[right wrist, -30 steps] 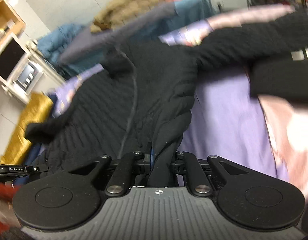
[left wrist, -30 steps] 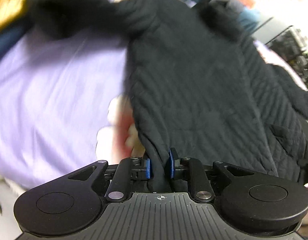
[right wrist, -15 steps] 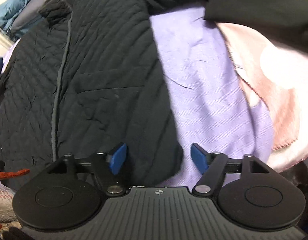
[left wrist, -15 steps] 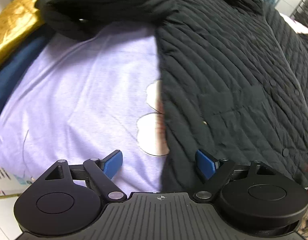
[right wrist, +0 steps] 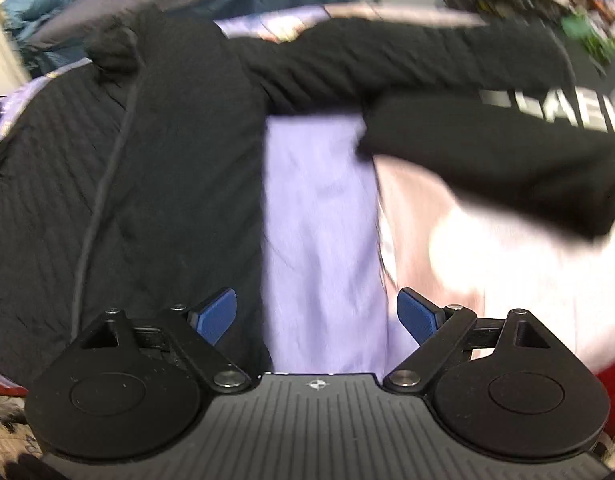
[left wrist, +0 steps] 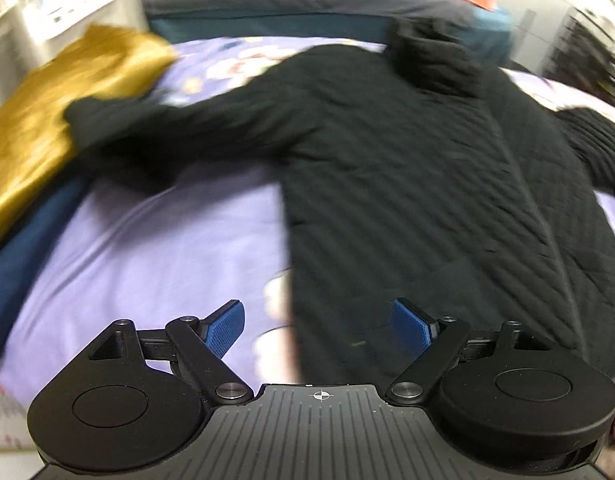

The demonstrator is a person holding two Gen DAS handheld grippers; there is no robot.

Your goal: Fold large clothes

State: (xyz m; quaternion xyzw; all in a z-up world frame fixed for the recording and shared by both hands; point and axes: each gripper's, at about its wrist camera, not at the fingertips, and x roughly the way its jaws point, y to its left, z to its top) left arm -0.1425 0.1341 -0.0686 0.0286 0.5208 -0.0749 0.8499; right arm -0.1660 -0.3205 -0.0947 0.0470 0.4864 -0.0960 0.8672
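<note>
Black quilted cloth fills both views: a long jacket (left wrist: 427, 184) lies spread front-up on a lilac bedsheet (left wrist: 159, 240), collar at the far end, hem at the near end, one sleeve (left wrist: 179, 128) stretched out to the left towards a mustard-yellow cloth (left wrist: 67, 92) and the other sleeve (right wrist: 407, 64) reaching right in the right wrist view. Judging by this, the laying-out step looks done and the folding proper has not begun. Neither tool has hold of anything: the left gripper (left wrist: 319, 320) hangs with its blue pads wide apart above the jacket's near left edge, and the right gripper (right wrist: 317, 312) is equally spread above the near right edge, straddling jacket and sheet. The next move probably calls for each to travel out to a sleeve, pinch near the cuff and carry it across the chest. Another black garment with white lettering (right wrist: 507, 148) lies right of the jacket, over pink fabric (right wrist: 487, 260); the right sleeve's cuff is near it, so the pinch should take one layer only. Both views are motion-blurred.
</note>
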